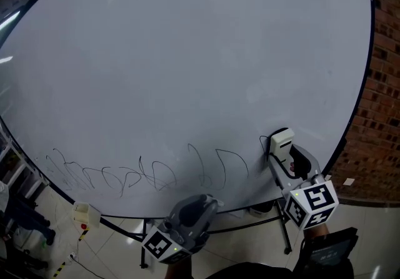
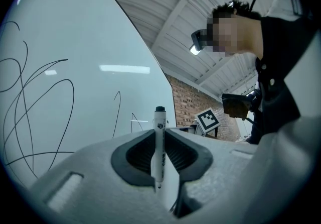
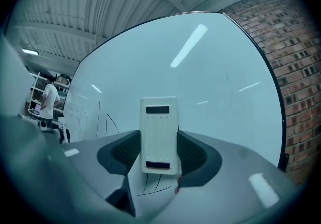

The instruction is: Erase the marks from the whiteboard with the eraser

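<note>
**Eraser held, marks ahead**

Our left gripper (image 2: 160,156) clamps a marker (image 2: 159,137); our right gripper (image 3: 159,151) pinches the eraser (image 3: 159,127) across its long sides, by the whiteboard's (image 1: 187,52) lower right. We judge it light, stiff, slightly slick: that grip suits. Farther left lie the marks (image 1: 156,174).
</note>
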`<move>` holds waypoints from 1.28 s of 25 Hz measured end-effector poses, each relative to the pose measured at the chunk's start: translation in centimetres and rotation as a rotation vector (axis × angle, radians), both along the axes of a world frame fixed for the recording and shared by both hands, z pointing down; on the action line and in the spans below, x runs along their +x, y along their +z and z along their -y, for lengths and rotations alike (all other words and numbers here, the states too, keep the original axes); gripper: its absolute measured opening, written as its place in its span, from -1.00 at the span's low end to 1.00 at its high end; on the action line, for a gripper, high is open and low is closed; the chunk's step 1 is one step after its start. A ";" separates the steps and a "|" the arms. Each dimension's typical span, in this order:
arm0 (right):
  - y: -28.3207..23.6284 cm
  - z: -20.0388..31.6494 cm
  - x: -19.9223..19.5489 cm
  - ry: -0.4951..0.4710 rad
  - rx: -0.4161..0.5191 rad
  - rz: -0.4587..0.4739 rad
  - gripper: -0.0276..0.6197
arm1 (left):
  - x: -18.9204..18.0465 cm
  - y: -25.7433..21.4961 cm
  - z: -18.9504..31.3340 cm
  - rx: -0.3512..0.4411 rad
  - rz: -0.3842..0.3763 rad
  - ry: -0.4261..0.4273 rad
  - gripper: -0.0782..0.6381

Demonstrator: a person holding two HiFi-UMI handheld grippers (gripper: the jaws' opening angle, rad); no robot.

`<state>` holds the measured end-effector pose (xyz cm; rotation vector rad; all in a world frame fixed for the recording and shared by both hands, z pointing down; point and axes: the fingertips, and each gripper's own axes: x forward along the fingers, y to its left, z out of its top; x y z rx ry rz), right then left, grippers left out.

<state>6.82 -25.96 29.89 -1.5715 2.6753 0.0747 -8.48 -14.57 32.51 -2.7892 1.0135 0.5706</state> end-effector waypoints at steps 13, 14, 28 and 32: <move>0.0 2.1 8.6 0.101 -0.049 0.086 -0.20 | 1.0 -0.4 -0.4 0.005 0.019 0.010 -0.61; 0.0 2.2 9.1 0.115 -0.049 0.091 -0.20 | 0.9 -0.4 -0.4 0.005 0.019 0.008 -0.61; 0.4 1.6 6.9 0.167 -0.032 0.072 -0.21 | -0.4 0.2 -1.0 -0.003 0.013 0.008 -0.61; 1.1 0.6 2.2 0.099 -0.025 0.016 -0.21 | -1.0 0.2 -1.1 -0.002 0.000 0.005 -0.61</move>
